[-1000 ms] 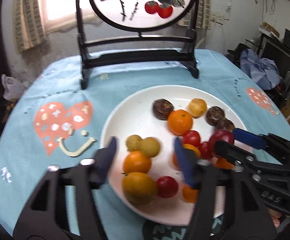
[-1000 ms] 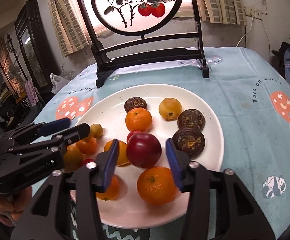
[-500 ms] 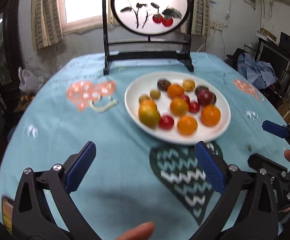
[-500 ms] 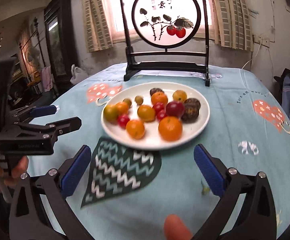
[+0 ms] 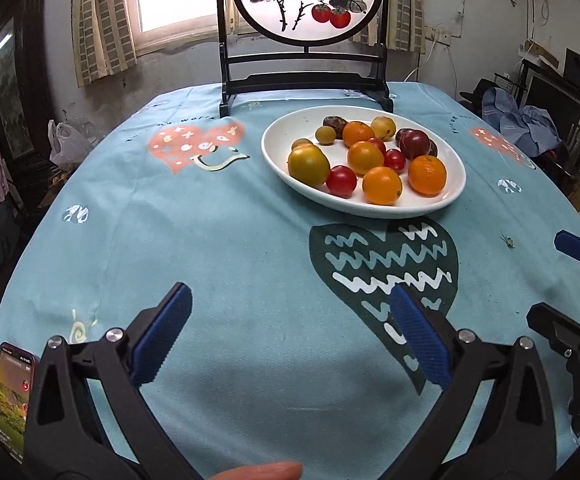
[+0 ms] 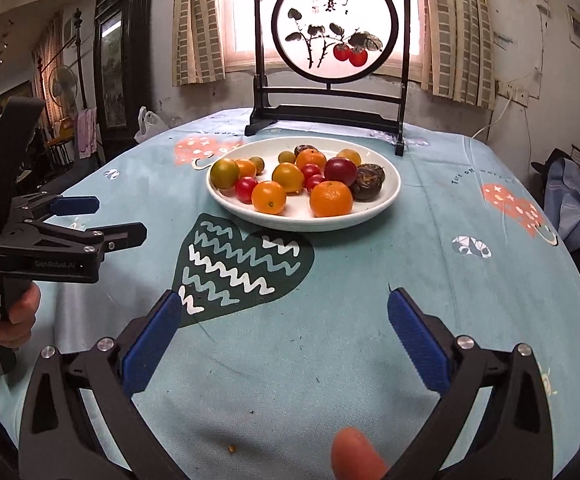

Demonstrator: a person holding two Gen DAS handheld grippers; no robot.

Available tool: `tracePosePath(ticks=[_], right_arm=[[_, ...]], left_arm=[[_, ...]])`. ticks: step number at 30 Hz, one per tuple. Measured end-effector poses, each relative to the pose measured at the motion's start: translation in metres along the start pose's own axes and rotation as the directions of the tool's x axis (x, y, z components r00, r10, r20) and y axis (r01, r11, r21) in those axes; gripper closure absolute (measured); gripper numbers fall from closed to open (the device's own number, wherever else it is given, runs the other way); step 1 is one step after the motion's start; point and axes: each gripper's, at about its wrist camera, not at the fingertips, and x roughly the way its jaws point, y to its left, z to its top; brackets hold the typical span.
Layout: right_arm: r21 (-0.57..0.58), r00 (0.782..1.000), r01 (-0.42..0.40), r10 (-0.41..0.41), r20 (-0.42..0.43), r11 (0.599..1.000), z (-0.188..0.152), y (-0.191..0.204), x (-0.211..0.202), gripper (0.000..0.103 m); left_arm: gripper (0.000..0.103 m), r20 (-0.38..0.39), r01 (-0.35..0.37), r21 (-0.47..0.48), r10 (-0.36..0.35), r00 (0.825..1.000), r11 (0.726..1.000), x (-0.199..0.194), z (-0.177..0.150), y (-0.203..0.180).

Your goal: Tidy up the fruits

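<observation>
Though wide apart, both grippers (image 5: 287, 336) (image 6: 283, 334) empty

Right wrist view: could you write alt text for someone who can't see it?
A white plate of oranges, small tomatoes and dark fruits sits on a table with a blue patterned tablecloth. In the foreground the right hand-held gripper is open and empty, the left hand-held gripper at the left edge, a painted screen behind.

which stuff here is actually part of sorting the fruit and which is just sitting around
Part of the job: white plate; the fruits on it, such as the orange, dark red plum and cherry tomato; left gripper and right gripper, both open and empty.

Just lying about: painted screen; phone; plastic bag.
</observation>
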Motion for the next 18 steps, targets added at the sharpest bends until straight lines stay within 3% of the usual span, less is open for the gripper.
tracePosePath(ticks=[18], right_arm=[[0.001,1.0,0.004,-0.004,-0.017,1.0,-0.0014,0.0005,0.0021,0.001]], left_arm=[[0.002,0.012,-0.017,0.015,0.017,1.0,1.0,-0.0013,-0.0005,-0.002]])
